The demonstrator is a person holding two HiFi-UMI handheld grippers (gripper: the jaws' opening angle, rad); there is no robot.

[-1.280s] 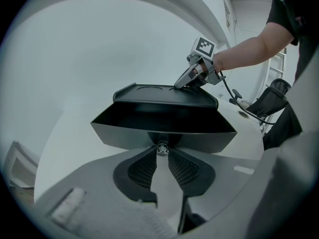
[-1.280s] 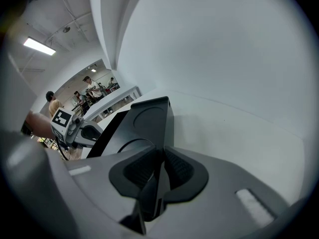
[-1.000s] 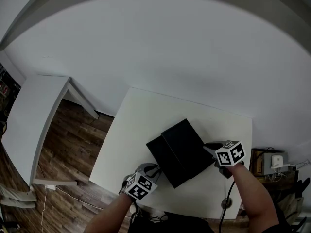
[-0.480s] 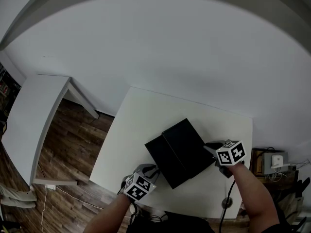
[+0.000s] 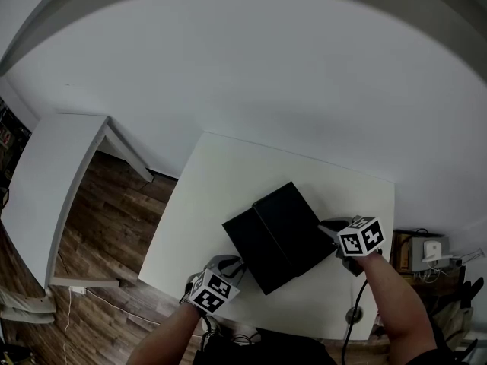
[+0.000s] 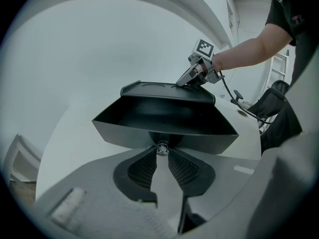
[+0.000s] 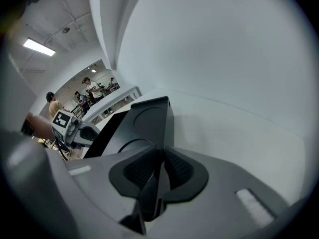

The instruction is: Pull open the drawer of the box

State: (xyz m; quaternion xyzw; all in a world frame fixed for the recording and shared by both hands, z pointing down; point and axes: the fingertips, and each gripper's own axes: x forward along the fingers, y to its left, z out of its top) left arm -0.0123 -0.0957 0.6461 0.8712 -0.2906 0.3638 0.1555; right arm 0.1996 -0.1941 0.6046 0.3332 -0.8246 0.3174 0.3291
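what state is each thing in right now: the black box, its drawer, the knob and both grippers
black rectangular box, flat on the white table, clamped at its far edge
black drawer, partly pulled out towards the left gripper
small shiny knob on the drawer front, pinched between jaw tips
left gripper, shut on the knob
right gripper, shut on the box edge

The box (image 5: 293, 220) sits on the table (image 5: 221, 181), toward its near right part. Its drawer (image 5: 245, 240) juts out of the box's left side, toward the table's near edge. The drawer's knob (image 6: 161, 148) lies between the jaws of the left gripper (image 5: 240, 264), which is in front of the drawer. The right gripper (image 5: 329, 231) is at the box's right edge, with that edge between its jaws. A second table (image 5: 53, 181) stands to the left, across a strip of floor (image 5: 106, 226). The wall (image 5: 266, 74) lies behind both.
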